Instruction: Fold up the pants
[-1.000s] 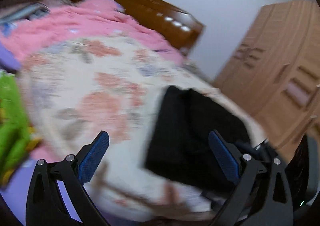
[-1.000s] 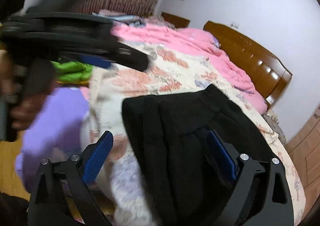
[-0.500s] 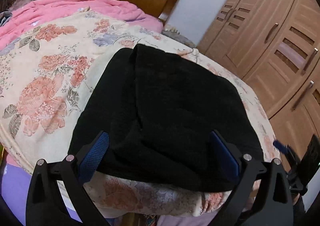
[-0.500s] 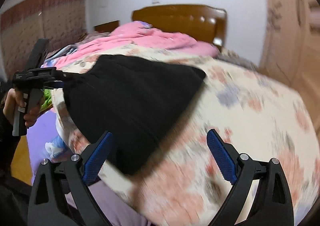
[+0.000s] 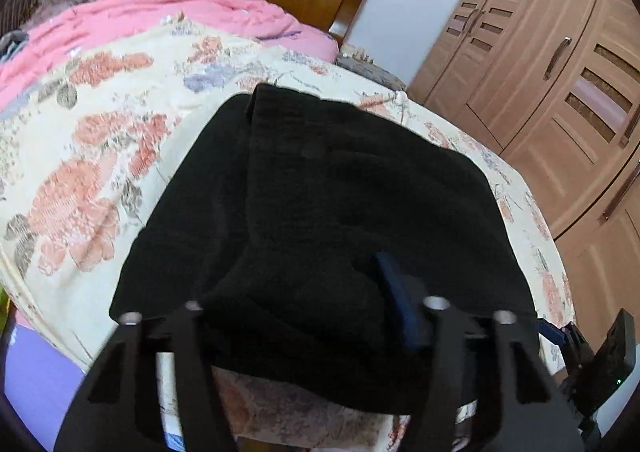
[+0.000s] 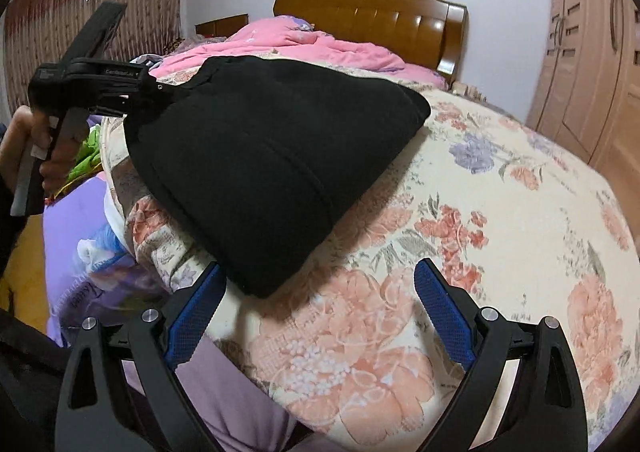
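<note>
Seemingly part-folded, black pants [image 5: 352,192] lie in a thick rectangle at the near edge of a floral bedspread [image 5: 100,156]; the left gripper [image 5: 304,292] has just been closing and bunches fabric between its jaws. From the right wrist, the right gripper [image 6: 316,312] stands wide and empty beside the pants' corner. Another fold probably remains.

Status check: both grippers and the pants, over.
Left gripper closing on pants edge. Right gripper open, empty, at near corner. Pants folded on floral bedspread. Nothing in the way.
</note>
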Demonstrator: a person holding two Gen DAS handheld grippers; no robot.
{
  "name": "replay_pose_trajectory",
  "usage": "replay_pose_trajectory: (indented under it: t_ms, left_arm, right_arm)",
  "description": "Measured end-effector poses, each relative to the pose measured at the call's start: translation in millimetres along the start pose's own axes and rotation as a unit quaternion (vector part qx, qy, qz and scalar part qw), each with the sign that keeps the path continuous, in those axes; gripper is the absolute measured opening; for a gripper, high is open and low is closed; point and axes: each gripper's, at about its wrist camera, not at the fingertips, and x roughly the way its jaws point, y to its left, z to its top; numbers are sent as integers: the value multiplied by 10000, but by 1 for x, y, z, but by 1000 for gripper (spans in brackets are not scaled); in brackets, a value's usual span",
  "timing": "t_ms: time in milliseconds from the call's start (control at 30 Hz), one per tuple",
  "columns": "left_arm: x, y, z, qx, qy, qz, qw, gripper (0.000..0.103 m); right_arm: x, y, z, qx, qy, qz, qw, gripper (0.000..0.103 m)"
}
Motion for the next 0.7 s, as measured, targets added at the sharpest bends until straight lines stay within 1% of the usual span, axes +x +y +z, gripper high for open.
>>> replay_pose_trajectory:
  t_ms: [33, 67, 133, 200, 233, 267, 300, 400, 467, 500, 533, 600, 633, 700]
  left_arm:
    - [-3, -1, 1, -2, -56, -26, 10000, 43]
    - [-6, -2, 2, 7, -102, -46, 9999, 42]
    - [-11, -4, 4, -6, -191, -72, 9998, 39]
    - [-18, -9, 7, -32, -323, -109, 9994, 37]
    - [-23, -12, 9, -45, -401, -147, 9991, 37]
    - [-27, -15, 10, -50, -460, -183, 9988, 36]
    - [-31, -18, 12, -46, -527, -223, 9983, 36]
    - [-46, -32, 19, 74, -716, -358, 9968, 36]
    - [-53, -42, 23, 181, -850, -444, 9952, 35]
    - [-56, -47, 25, 218, -906, -469, 9945, 35]
    - [-60, -51, 28, 254, -992, -515, 9934, 34]
    - [-67, -56, 38, 339, -1168, -604, 9907, 33]
    - [-72, -59, 45, 391, -1250, -651, 9892, 33]
    - [-86, -62, 59, 517, -1494, -694, 9850, 33]
  right_arm:
    - [0, 2, 1, -17, -22, 33, 10000, 91]
    - [1, 4, 2, -58, -23, 61, 10000, 91]
    - [4, 14, 4, -293, -56, -22, 9996, 91]
    - [8, 22, 5, -497, -131, -257, 9983, 91]
    - [9, 24, 6, -553, -224, -501, 9970, 91]
    - [8, 23, 6, -540, -315, -601, 9962, 91]
    - [5, 20, 8, -430, -486, -662, 9957, 91]
    - [-1, 14, 8, -285, -696, -816, 9938, 91]
    - [5, 17, 7, -401, -622, -965, 9926, 91]
    - [14, 23, 5, -627, -519, -1262, 9887, 91]
    - [17, 25, 4, -722, -523, -1332, 9871, 91]
    - [17, 26, 8, -790, -569, -1428, 9849, 91]
    - [14, 28, 11, -865, -626, -1548, 9822, 91]
    - [7, 32, 16, -992, -844, -1742, 9761, 91]
